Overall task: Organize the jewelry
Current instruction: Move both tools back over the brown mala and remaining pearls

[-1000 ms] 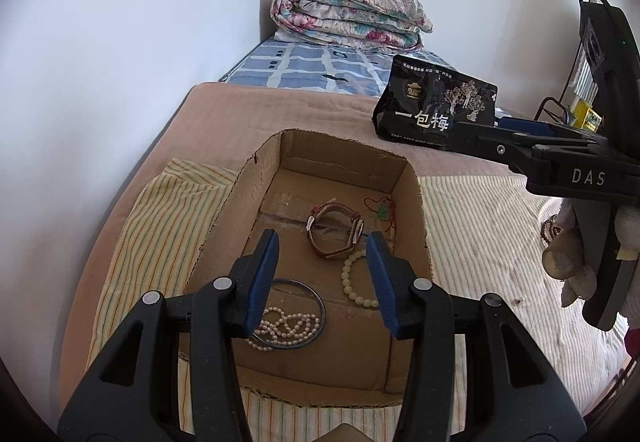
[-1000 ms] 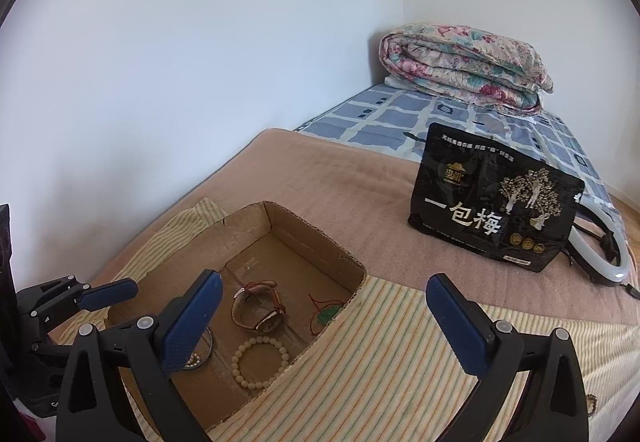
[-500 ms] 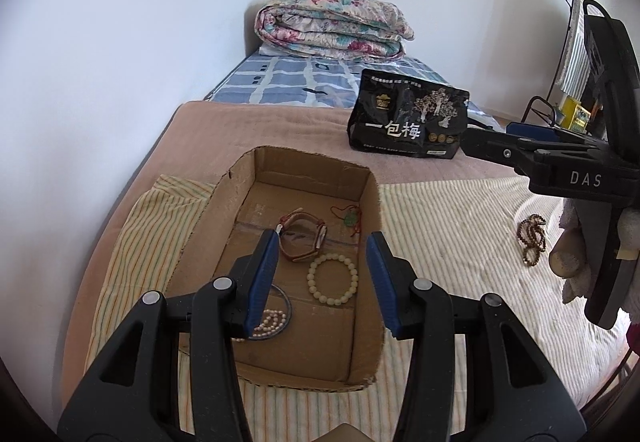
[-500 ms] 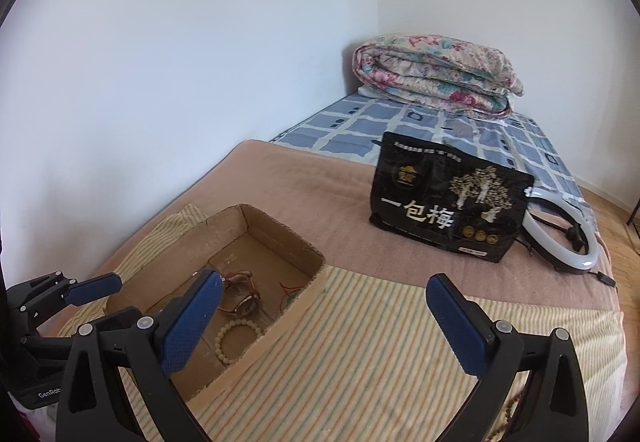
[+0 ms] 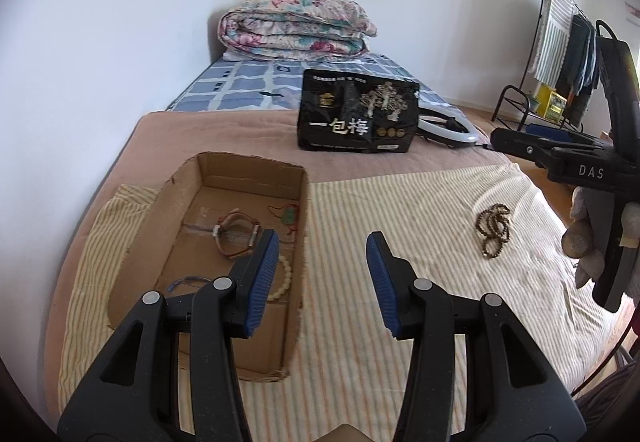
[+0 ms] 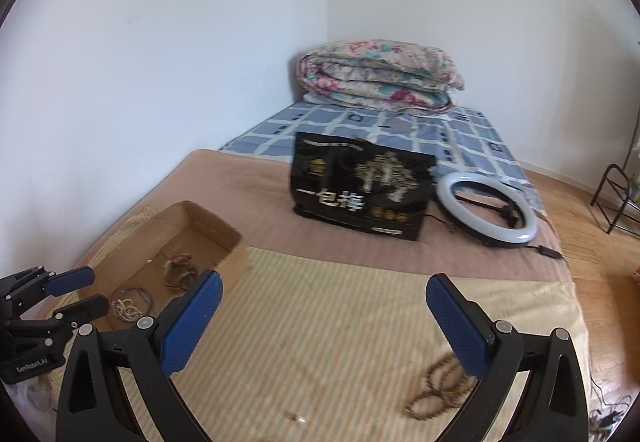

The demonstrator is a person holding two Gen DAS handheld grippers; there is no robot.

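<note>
- The beads lie loose on the striped cloth, lower right of the right view, well apart from the box.
- Judge them light, limp and slippery: pinch several bunched strands.
- Your right gripper stands wide and empty; your left gripper narrower, empty.

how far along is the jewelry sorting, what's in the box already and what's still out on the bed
Mostly done. The cardboard box already holds a leather-strap watch, a cream bead bracelet, a red cord with a green pendant and a pearl strand. Both the left gripper and right gripper are open and empty. Left: the brown bead bracelets on the striped cloth, near the right gripper.
</note>
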